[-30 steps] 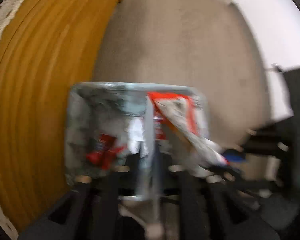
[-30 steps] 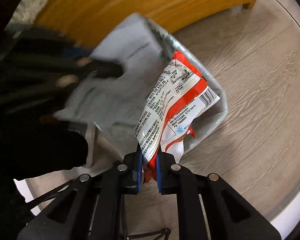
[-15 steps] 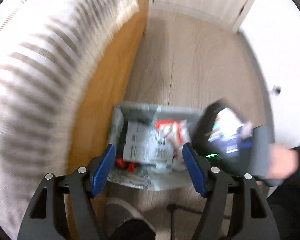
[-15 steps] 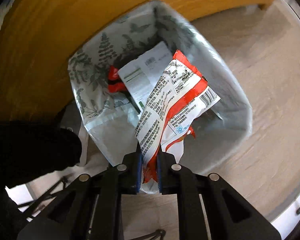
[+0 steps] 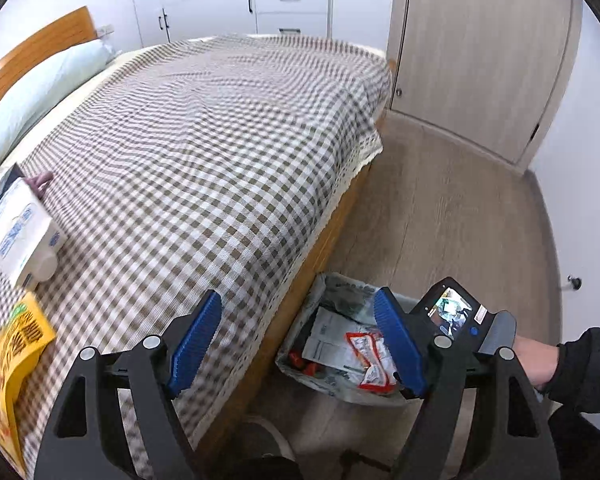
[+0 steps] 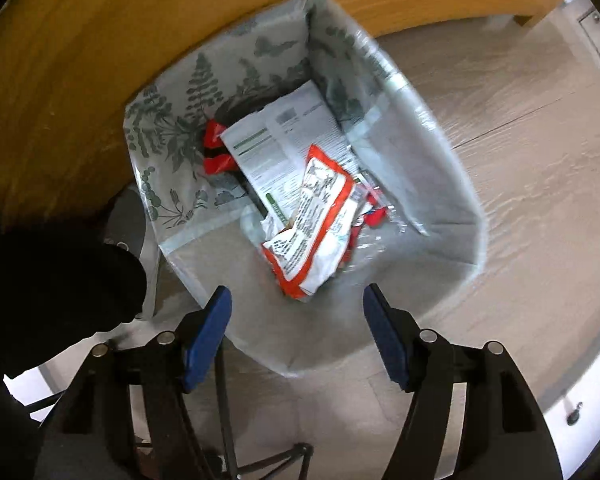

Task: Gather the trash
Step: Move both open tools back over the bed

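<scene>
Right gripper [image 6: 296, 340] points straight down over your leaf-patterned, plastic-lined bin [image 6: 440, 208], jaws opening, empty; red-and-white snack wrapper [image 6: 316, 220] inside. Left gripper [image 5: 296, 344] angles downward, jaws opening, empty.

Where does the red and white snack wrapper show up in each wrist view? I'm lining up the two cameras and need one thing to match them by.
Left wrist view: the red and white snack wrapper lies lower right of centre, inside the lined bin, beside the bed.
Right wrist view: the wrapper lies near centre, in the bin.
Shared landmark: the white printed sheet under the wrapper.
</scene>
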Demonstrator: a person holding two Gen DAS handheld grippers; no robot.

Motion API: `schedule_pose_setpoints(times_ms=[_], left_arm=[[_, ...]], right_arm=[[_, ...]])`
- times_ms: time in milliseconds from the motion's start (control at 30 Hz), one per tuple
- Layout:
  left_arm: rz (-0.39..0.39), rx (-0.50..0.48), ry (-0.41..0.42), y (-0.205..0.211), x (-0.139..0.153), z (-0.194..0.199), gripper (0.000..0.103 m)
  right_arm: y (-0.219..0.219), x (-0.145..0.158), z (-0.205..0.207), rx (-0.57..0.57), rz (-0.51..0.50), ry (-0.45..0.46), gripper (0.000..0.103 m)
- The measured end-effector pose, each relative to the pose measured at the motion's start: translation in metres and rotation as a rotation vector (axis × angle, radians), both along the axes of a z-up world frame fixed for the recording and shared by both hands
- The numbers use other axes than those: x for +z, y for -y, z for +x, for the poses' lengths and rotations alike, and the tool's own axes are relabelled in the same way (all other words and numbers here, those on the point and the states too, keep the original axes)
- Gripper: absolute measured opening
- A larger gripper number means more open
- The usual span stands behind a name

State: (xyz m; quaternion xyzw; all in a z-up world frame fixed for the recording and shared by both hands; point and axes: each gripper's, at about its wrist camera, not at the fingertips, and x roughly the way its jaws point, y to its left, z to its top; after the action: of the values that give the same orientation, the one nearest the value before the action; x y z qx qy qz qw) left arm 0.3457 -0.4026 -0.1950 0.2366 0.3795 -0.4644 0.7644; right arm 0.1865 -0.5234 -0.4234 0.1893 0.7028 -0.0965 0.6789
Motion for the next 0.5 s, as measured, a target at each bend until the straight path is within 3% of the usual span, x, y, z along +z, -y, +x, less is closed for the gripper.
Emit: schedule_pose_setpoints(times_ms=[200,300,500], left_arm=[[-0.097,0.009,0.018,-0.029,0.027,-0.014,0.076],[-0.155,0.033,0.031,-0.049,0.045,-0.015,0.082],[-0.253,0.124,0.088,-0.108,0.087,0.004,0.085]], right_arm=[[-0.003,0.047,-0.010,0.000,-0.072,0.027,0.066],[0.000,0.077,-0.008,0.022,-0.166,0.041,0.066],[0.020,0.182,0.009,-0.028,-0.338,0.198,0.066]])
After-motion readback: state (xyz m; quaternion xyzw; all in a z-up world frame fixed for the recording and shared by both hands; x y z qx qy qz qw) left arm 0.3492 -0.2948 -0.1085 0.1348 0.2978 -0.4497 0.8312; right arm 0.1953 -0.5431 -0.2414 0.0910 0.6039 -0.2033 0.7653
